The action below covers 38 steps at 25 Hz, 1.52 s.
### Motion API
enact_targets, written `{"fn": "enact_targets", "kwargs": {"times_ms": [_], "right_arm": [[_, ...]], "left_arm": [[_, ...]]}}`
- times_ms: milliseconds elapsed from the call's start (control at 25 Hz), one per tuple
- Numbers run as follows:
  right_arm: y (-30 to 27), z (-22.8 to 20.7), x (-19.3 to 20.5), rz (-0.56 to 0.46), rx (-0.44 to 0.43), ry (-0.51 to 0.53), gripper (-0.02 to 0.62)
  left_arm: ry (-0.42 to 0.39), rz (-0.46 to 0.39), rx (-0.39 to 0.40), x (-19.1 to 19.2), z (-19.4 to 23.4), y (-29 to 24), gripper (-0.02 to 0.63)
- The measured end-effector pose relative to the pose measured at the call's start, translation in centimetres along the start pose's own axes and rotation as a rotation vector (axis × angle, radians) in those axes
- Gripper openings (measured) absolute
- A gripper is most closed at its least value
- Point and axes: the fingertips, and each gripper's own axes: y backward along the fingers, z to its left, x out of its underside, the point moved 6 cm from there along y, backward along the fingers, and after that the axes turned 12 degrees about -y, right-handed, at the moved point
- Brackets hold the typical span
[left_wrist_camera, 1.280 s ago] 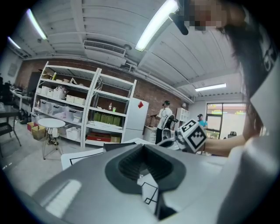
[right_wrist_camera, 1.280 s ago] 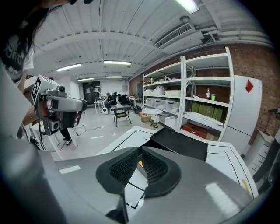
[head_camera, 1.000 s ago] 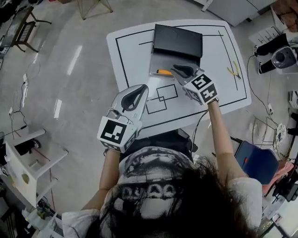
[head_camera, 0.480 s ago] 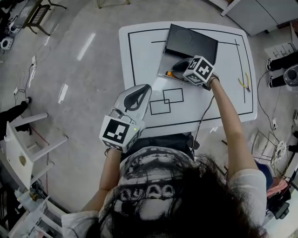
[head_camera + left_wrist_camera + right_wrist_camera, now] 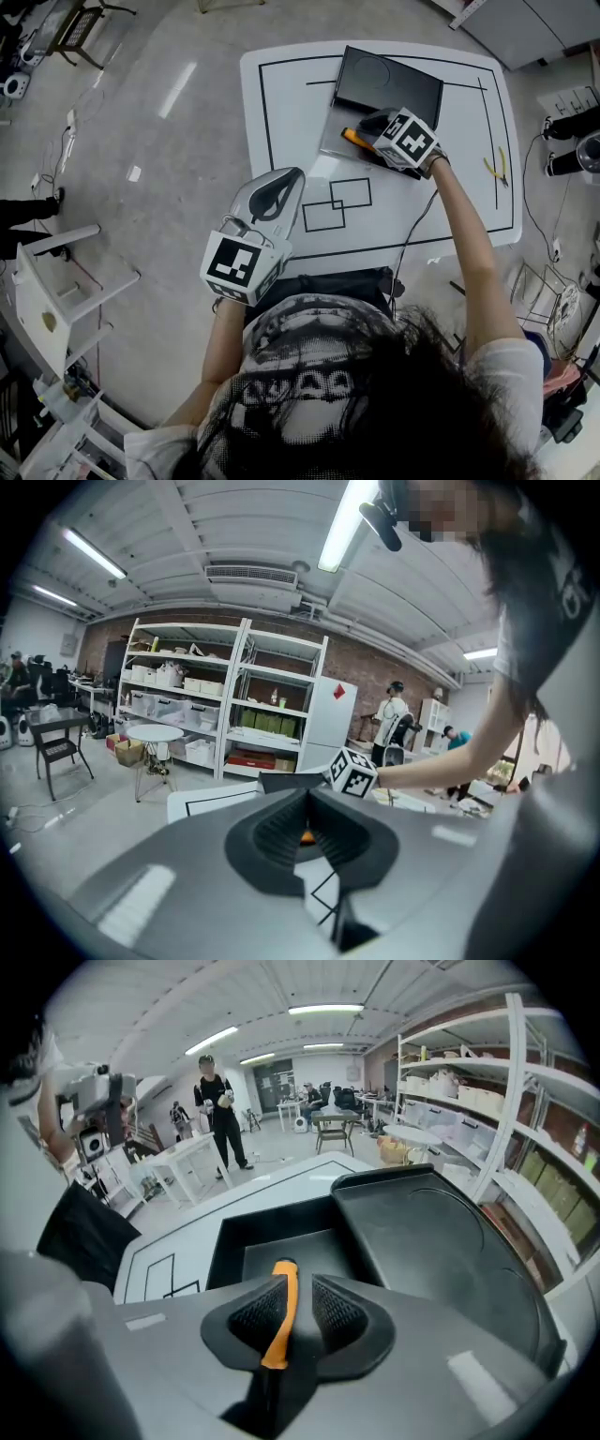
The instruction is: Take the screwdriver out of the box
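Observation:
A black box (image 5: pixel 352 145) stands open on the white table (image 5: pixel 291 103), its lid (image 5: pixel 389 80) tipped back. In it lies the screwdriver (image 5: pixel 354 138) with an orange handle. My right gripper (image 5: pixel 373 127) reaches down into the box. In the right gripper view the screwdriver (image 5: pixel 278 1321) sits between the jaws of the right gripper (image 5: pixel 289 1312), which have just been closing. The handle rests against the left pad, and a dark gap separates it from the right pad. My left gripper (image 5: pixel 292 176) hovers over the table's near left part, fingertips together and empty.
Yellow-handled pliers (image 5: pixel 495 164) lie near the table's right edge. Two overlapping black rectangles (image 5: pixel 337 202) are drawn mid-table. A white stool (image 5: pixel 47 309) stands on the floor at the left. Shelves (image 5: pixel 234 714) and people stand beyond the table.
My right gripper has come down from above the box's front edge into the box, around the orange handle. The left gripper has barely shifted.

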Motion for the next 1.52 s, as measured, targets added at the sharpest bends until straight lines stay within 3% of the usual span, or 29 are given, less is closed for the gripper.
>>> {"fn": "enact_targets", "kwargs": {"times_ms": [160,320,360,440,720,1000,1520], "right_arm": [[-0.3,1.1,0.3,0.051,-0.093,0.0,0.175],[-2.1,1.7,1.4,0.152,-0.025,0.105,0.194],[-2.1,1.8,1.5,0.159,-0.017,0.116,0.19],[-2.2,2.0,1.6,0.154,-0.018,0.121,0.118],[-2.1,1.9,1.8,0.119,0.024,0.056,0.118],[-0.4,2.8,0.6,0.012,0.047,-0.031,0.117],[7.4,6.7,-3.6,-0.297,0.21,-0.124,0.117]], "left_arm": [[0.004,0.008,0.0,0.1,0.4,-0.2,0.0],[0.007,0.007,0.002,0.1,0.8,-0.7,0.0],[0.007,0.006,0.002,0.0,1.0,-0.7,0.0],[0.008,0.007,0.001,0.1,1.2,-0.8,0.0],[0.006,0.007,0.024,0.2,1.2,-0.5,0.0],[0.005,0.004,0.028,0.5,1.7,0.5,0.0],[-0.003,-0.035,0.063,0.8,2.7,3.3,0.0]]}}
